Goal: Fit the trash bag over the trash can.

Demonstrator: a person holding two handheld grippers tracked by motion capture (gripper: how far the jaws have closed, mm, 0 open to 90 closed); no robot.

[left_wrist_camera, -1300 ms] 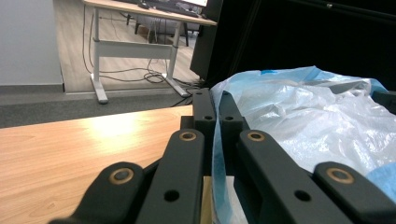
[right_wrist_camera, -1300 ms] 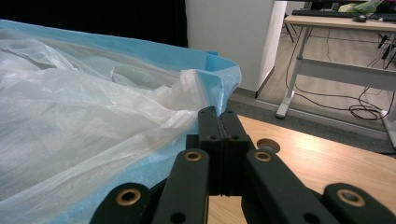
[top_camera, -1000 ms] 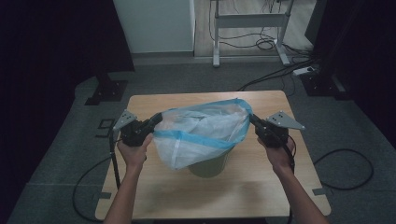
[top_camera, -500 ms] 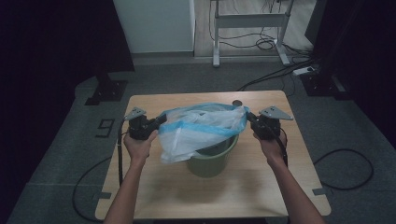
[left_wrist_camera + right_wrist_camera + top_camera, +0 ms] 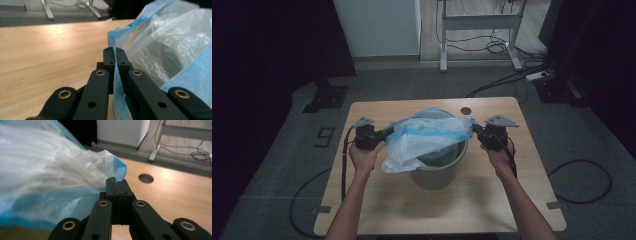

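A clear plastic bag with a blue band [image 5: 427, 137] is stretched over a green bucket [image 5: 437, 170] in the middle of the table. My left gripper [image 5: 384, 135] holds the bag's left edge, its jaws shut on the blue rim [image 5: 113, 52]. At the bag's right corner, my right gripper [image 5: 476, 129] has its jaws closed on the blue corner [image 5: 118, 173]. Part of the bag [image 5: 160, 50] hangs down over the bucket's left front side. The bucket's inside is partly hidden by the bag [image 5: 45, 175].
The wooden table [image 5: 377, 205] has a round cable hole [image 5: 466, 110] at the back right, also seen in the right gripper view as a hole [image 5: 145, 178]. A white desk frame [image 5: 477, 22] and cables [image 5: 582, 175] lie on the floor beyond and beside the table.
Both grippers have lowered the bag and moved it toward the far side, so it now drapes over the bucket's mouth instead of hanging in front of it.
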